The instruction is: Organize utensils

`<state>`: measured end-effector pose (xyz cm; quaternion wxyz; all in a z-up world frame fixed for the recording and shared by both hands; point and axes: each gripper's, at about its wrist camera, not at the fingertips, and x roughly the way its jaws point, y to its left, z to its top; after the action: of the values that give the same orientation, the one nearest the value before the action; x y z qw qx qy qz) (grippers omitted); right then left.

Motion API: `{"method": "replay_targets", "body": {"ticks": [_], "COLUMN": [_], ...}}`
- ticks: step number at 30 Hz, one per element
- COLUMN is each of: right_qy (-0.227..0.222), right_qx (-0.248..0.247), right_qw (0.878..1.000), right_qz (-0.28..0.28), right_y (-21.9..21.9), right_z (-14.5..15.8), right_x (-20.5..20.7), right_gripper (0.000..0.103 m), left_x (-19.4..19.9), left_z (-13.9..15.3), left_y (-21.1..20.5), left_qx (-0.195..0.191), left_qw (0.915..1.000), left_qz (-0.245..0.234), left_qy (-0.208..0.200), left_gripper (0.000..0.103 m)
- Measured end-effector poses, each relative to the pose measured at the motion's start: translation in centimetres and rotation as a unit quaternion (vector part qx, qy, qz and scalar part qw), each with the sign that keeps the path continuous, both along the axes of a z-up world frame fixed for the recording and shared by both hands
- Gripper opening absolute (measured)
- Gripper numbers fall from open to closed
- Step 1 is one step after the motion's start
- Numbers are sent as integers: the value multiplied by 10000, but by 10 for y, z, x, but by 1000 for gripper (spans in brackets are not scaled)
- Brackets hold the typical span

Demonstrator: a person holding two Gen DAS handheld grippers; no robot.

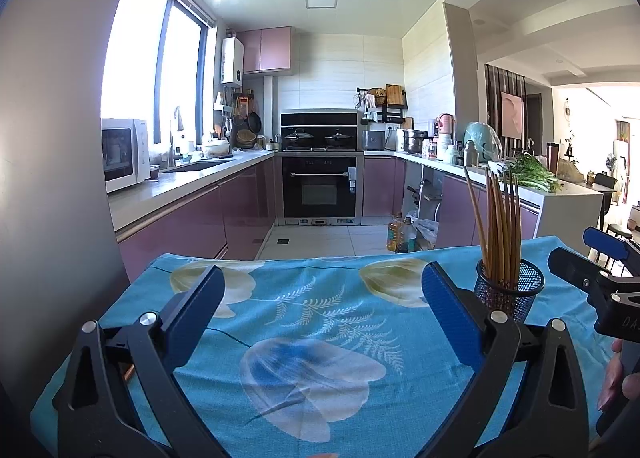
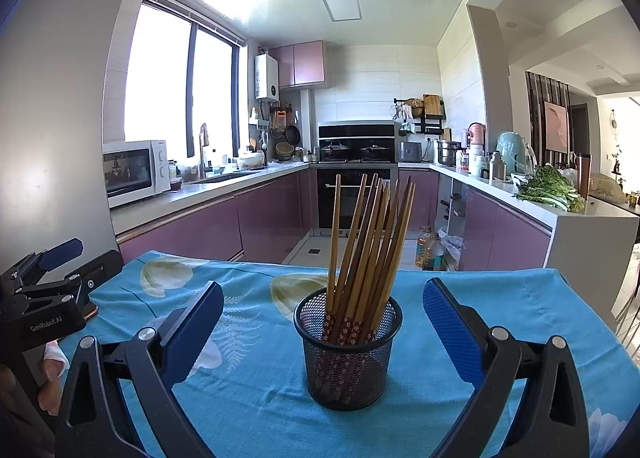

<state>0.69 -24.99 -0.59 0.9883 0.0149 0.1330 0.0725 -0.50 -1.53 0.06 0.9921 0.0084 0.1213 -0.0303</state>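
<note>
A black mesh cup (image 2: 347, 354) stands upright on the blue flowered tablecloth (image 2: 256, 390), holding several brown wooden chopsticks (image 2: 370, 254) that lean to the right. My right gripper (image 2: 323, 304) is open, its blue pads either side of the cup and just short of it, holding nothing. In the left wrist view the same mesh cup (image 1: 510, 294) and chopsticks (image 1: 500, 225) sit to the right, behind the right pad. My left gripper (image 1: 323, 290) is open over bare cloth and holds nothing. Each gripper shows at the edge of the other's view.
The table's far edge (image 1: 320, 258) drops to a tiled kitchen floor with oil bottles (image 1: 402, 236). Purple cabinets, an oven (image 1: 319, 185) and a microwave (image 1: 122, 153) lie beyond. A person's fingers (image 1: 614, 378) hold the right gripper's handle. A grey wall (image 1: 52, 177) rises at the left.
</note>
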Motion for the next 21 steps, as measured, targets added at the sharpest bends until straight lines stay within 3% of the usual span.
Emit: {"method": "replay_targets", "body": {"ticks": [21], "right_qy": [13], "right_qx": [42], "right_qw": [10000], "right_qz": [-10], "right_y": [-1], "right_z": [-1], "right_x": [1], "right_gripper": [97], "left_x": [-1], "left_z": [0], "left_y": [-1], "left_qx": [-16], "left_qw": [10000], "left_qz": [-8], "left_qy": [-1], "left_gripper": [97]}}
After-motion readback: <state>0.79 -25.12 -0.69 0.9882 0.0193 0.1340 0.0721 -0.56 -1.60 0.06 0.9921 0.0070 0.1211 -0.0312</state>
